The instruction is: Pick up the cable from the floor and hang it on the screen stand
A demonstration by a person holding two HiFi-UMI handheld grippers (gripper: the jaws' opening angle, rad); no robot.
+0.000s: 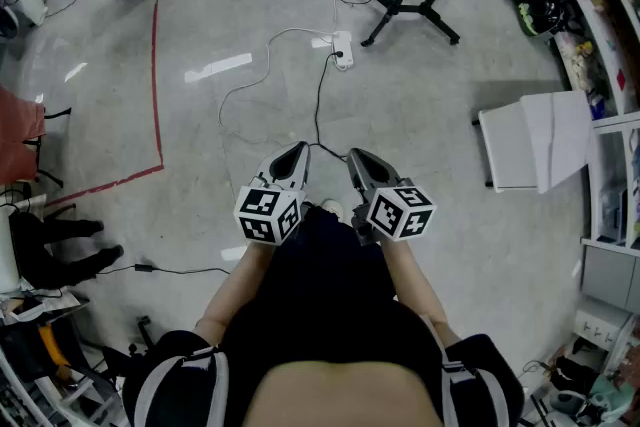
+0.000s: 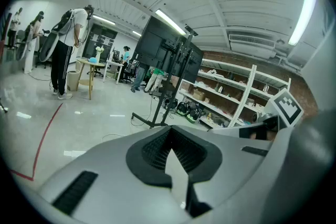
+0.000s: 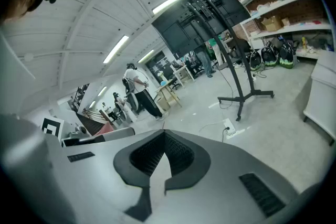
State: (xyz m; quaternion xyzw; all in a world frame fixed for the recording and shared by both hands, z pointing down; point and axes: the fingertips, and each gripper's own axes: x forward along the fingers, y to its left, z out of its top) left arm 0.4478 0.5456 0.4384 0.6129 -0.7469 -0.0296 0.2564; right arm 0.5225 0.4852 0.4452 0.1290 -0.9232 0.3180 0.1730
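Currently left claw (image 1: 297,150) and right claw (image 1: 356,156) are hovering closed, empty; the black cable (image 1: 317,110) is looking limp, light, probably suiting a mid-length pinch.

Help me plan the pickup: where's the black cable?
Head view, centre: black cable on the floor, running from the white power strip toward the left gripper.

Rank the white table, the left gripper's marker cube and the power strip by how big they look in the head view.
1. White table, the largest.
2. Left marker cube. It is far nearer the camera, so its true rank is unsure.
3. Power strip, clearly the smallest.
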